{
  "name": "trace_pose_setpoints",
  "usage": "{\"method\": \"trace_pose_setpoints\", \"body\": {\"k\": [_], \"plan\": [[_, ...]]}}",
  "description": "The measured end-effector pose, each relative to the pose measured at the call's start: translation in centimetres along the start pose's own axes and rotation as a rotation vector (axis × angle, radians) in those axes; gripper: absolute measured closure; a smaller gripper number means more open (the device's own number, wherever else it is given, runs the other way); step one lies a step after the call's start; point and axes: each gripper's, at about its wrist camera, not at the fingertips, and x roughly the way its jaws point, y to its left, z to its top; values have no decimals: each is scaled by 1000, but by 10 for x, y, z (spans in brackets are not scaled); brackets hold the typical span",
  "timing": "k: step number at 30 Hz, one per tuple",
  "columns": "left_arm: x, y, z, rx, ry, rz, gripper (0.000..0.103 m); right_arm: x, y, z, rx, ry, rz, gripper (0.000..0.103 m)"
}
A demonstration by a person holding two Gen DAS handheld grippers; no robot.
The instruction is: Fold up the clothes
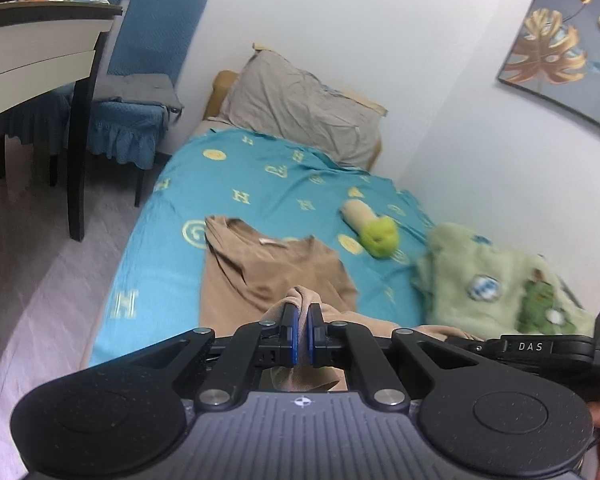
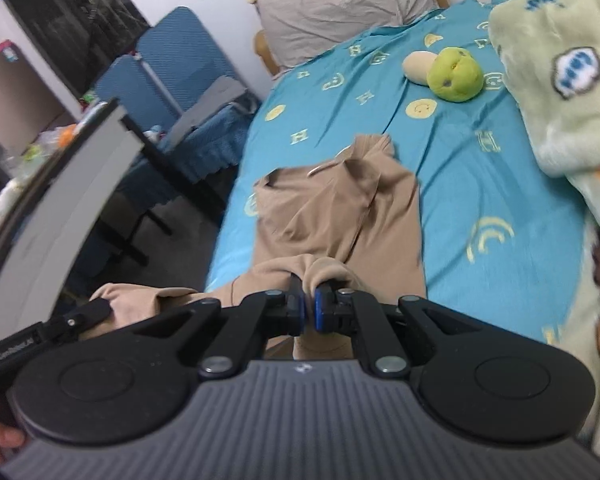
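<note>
A tan T-shirt (image 1: 260,272) lies on the teal bed sheet (image 1: 260,184), collar toward the pillow and its near hem lifted. My left gripper (image 1: 301,312) is shut on a bunch of the shirt's near edge. In the right wrist view the same tan T-shirt (image 2: 340,208) stretches away from me, and my right gripper (image 2: 309,300) is shut on another bunch of its near edge. Both grips hold the hem just above the bed's near end. The left gripper's body (image 2: 60,324) shows at the lower left of the right wrist view.
A green plush toy (image 1: 378,236) with a beige part lies past the shirt. A pale green blanket (image 1: 496,280) is heaped along the wall side. A grey pillow (image 1: 300,108) sits at the head. Blue chairs (image 1: 140,80) and a table (image 1: 40,52) stand left of the bed.
</note>
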Motion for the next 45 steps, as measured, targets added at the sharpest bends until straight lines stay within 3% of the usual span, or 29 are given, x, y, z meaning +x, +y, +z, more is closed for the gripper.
{"method": "trace_pose_setpoints", "body": {"k": [7,10,16,18,21,26,30,32,34,36,37,38,41,45], "plan": [[140,22,11,75,20,91,98,111,-22,37,-29,36,-105,94],[197,39,-1,100,81,137,98,156,-38,38,-54,64,-138,94],[248,48,-24,155,142,191,96,198,-41,25,-136,94,-221,92],[245,43,-25,203,135,201,93,197,-36,26,-145,93,-234,92],[228,36,-22,199,107,185,82,189,-35,27,-133,85,-234,92],[175,16,-21,193,23,164,60,139,-31,18,-65,-5,-168,90],[125,-2,-28,214,-34,176,46,94,-14,0,-153,-85,-168,89],[102,-8,-36,218,-58,180,32,72,-8,-9,-189,-136,-183,89],[80,-13,-48,220,-80,177,25,52,-5,-16,-201,-190,-186,89],[64,-13,-61,209,-88,176,23,38,-6,-21,-187,-234,-171,48],[59,-11,-67,202,-84,177,23,32,-8,-23,-175,-257,-160,15],[56,-9,-72,194,-74,178,23,28,-9,-24,-157,-281,-146,4],[56,-2,-81,169,-32,191,23,23,-15,-25,-91,-271,-108,5],[70,13,-84,92,61,216,23,33,-22,-32,-23,-179,-94,5]]}}
